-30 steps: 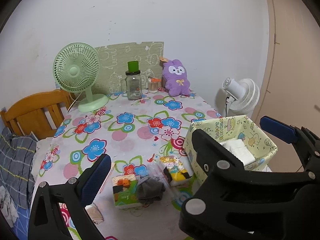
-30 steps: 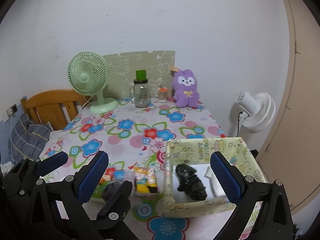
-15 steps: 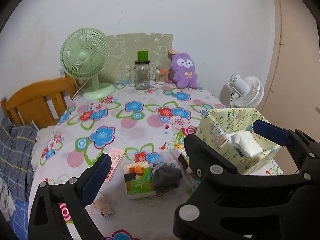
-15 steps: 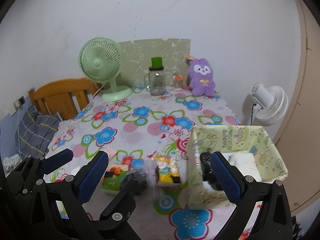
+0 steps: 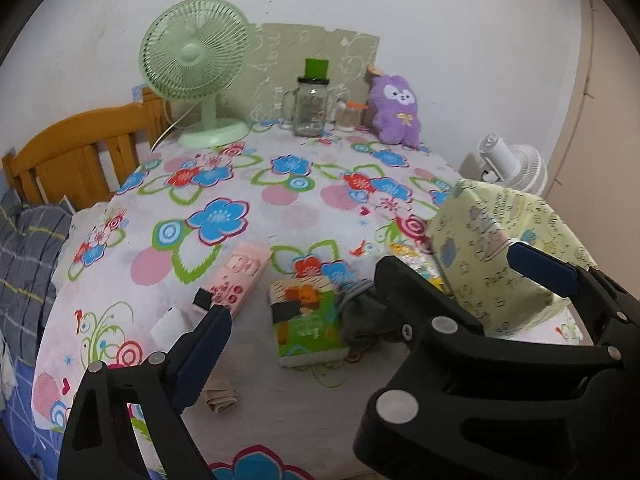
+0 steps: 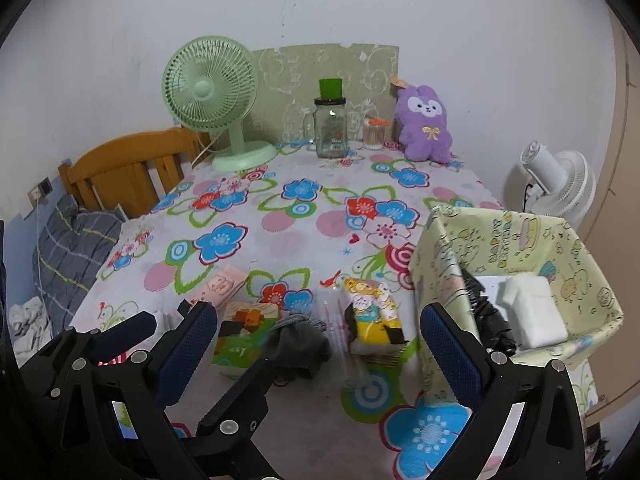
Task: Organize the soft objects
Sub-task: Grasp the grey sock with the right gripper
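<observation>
A pale green patterned box [image 6: 516, 248] stands at the table's right; inside lie a black soft bundle [image 6: 486, 312] and a white pad [image 6: 532, 312]. It also shows in the left wrist view [image 5: 500, 256]. On the cloth lie a grey sock [image 6: 298, 344], a green tissue pack [image 6: 242, 332], a yellow tissue pack [image 6: 374, 316], a pink pack [image 5: 242, 276] and a small beige cloth [image 5: 218, 398]. My right gripper [image 6: 316, 356] is open above the grey sock. My left gripper [image 5: 360, 304] is open and empty over the green pack [image 5: 306, 322].
A flowered tablecloth [image 6: 280, 216] covers the table. At the back stand a green fan [image 6: 216, 96], a glass jar [image 6: 330, 128], a small jar [image 6: 376, 134] and a purple plush [image 6: 426, 124]. A wooden chair [image 6: 124, 164] is left, a white fan [image 6: 556, 184] right.
Both grippers have pulled back and left from the box toward the items near the table's front. The pink pack and beige cloth have come into view.
</observation>
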Available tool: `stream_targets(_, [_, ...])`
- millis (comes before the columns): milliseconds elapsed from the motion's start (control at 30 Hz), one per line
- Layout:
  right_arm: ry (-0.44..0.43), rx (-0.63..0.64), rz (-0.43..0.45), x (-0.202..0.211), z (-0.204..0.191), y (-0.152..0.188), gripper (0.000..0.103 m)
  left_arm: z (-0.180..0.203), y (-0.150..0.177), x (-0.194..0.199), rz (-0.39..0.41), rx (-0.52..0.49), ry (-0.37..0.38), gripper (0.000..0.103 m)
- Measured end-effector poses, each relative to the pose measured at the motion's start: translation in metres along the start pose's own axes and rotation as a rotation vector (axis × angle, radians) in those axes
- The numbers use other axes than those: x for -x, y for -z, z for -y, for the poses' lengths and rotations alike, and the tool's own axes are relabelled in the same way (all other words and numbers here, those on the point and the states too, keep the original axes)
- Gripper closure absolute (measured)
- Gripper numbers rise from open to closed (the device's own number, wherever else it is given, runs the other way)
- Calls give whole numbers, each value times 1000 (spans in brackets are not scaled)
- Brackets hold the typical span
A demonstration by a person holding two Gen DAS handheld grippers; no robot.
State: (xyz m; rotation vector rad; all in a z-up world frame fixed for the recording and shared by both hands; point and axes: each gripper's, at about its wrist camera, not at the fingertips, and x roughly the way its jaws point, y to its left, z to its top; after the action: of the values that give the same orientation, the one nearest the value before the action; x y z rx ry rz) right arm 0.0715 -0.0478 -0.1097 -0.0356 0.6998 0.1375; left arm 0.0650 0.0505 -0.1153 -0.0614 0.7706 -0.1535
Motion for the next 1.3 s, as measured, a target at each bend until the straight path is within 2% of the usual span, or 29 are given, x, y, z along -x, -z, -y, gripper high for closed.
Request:
stream_targets(300, [3, 34, -42, -25, -10, 6, 4, -17, 10, -19, -45, 35, -63, 13])
stream_targets(533, [-23, 25, -122, -46, -12, 13, 8, -25, 15, -31, -78, 60, -89, 17])
stream_targets(733, [-41, 25, -173, -64, -16, 18, 17, -32, 20, -42, -102, 72, -128, 19])
stream_targets(800, [-16, 28, -177, -68, -17, 20, 19, -34, 21, -46, -113, 69, -138, 19])
stream_targets(867, [-19, 29, -198, -72, -17, 21, 27, -33, 22, -47, -119, 65, -138, 19])
stream_targets(967, [-17, 24, -203, -75, -18, 22, 34, -32, 22, -49, -121, 56, -140, 19])
stream_targets(1000, [-20, 27, -209, -75, -19, 22, 41, -31, 23, -49, -124, 53, -141, 19])
stream_targets(1300, [-35, 46, -218, -72, -21, 19, 56, -29, 20, -44, -113, 60, -124, 19])
